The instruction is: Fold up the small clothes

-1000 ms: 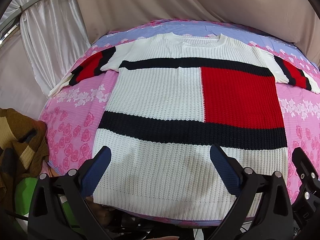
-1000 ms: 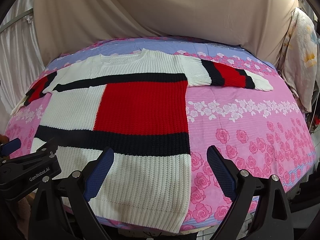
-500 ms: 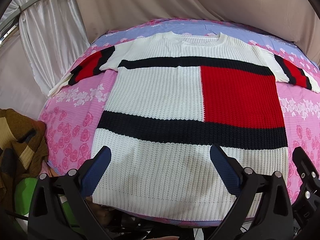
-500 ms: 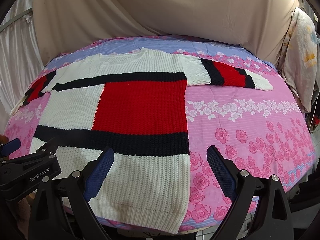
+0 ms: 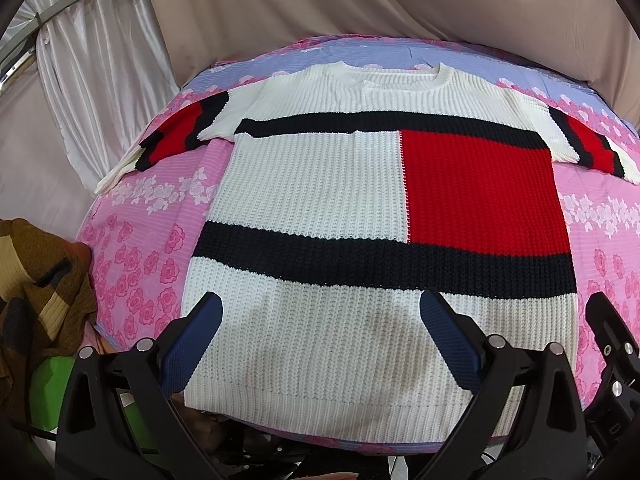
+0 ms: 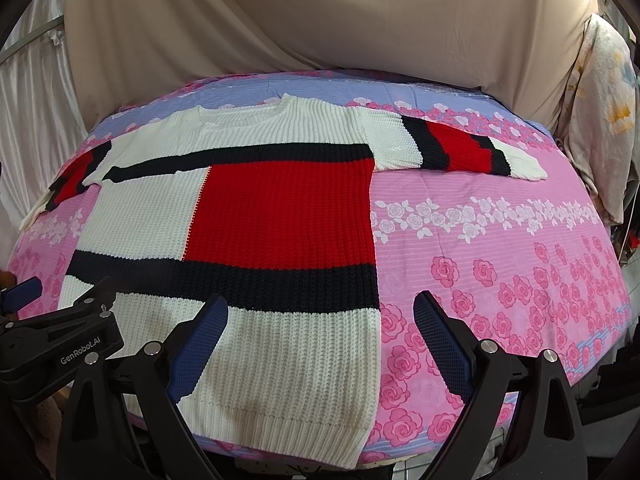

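A knitted sweater (image 5: 320, 184) (image 6: 168, 216), white with black bands and a red block, lies flat and face up on the pink floral sheet, both sleeves spread sideways. Its hem reaches the table's near edge. My left gripper (image 5: 320, 308) hovers open above the white hem band, with nothing between its blue pads. My right gripper (image 6: 320, 308) is open too, over the sweater's lower right corner and side seam. The right sleeve (image 6: 460, 148) stretches out toward the far right. The left gripper's black body (image 6: 60, 344) shows at the lower left of the right wrist view.
The pink and lavender floral sheet (image 6: 500, 260) covers a rounded table. Beige and white curtains hang behind. A brown checked garment (image 5: 36, 296) is heaped at the left beside the table, above something green. A pale floral cloth (image 6: 600, 120) hangs at the far right.
Both grippers have barely drifted; the sweater looks slightly closer in both views. Nothing was grasped or released.
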The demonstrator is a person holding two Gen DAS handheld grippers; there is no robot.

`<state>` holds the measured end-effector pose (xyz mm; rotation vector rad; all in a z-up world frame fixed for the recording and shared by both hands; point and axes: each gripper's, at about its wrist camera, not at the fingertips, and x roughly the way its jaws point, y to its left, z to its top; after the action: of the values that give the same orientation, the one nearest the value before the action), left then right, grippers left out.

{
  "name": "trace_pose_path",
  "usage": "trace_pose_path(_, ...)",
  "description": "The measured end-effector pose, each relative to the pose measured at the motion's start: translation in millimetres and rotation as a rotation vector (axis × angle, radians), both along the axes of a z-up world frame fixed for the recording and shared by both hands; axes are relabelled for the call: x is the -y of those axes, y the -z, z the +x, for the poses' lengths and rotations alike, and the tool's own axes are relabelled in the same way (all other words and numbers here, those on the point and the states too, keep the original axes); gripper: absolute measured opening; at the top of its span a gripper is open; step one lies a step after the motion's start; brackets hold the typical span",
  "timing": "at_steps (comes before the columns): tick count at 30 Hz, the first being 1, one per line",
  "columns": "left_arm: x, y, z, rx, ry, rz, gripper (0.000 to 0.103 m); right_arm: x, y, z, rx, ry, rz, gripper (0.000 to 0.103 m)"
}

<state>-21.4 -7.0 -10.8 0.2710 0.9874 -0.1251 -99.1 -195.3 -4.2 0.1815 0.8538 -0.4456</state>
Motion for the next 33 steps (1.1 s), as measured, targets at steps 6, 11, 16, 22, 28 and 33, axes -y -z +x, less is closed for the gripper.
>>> trace_pose_path(6,2.6,1.6,2.2,-0.004,0.003,0.002,0.097,1.1,0.0,2.2,-0.001,0.0,0.001,0.092)
trace_pose_path(11,6.1,3.3,4.5,-0.009,0.007,0.009,0.097,2.4,1.3,-0.7,-0.005,0.003,0.005,0.092)
trace_pose_path(16,13.1,5.5,5.6,-0.016,0.017,0.018,0.097,12.1,5.1,3.8,-0.015,0.01,0.016,0.092)
trace_pose_path(22,20.3,8.7,9.1,-0.023,0.021,0.032,0.097,15.6,7.4,9.5,-0.026,0.004,0.023,0.092)
trace_pose_path(28,23.2,13.5,14.9,-0.039,0.01,0.039,0.097,18.0,10.9,17.2,-0.042,-0.006,0.034,0.092)
trace_pose_path(33,24.0,14.8,22.5,-0.062,-0.006,0.0,0.097,43.5,18.1,16.3,-0.009,-0.004,0.126,0.091)
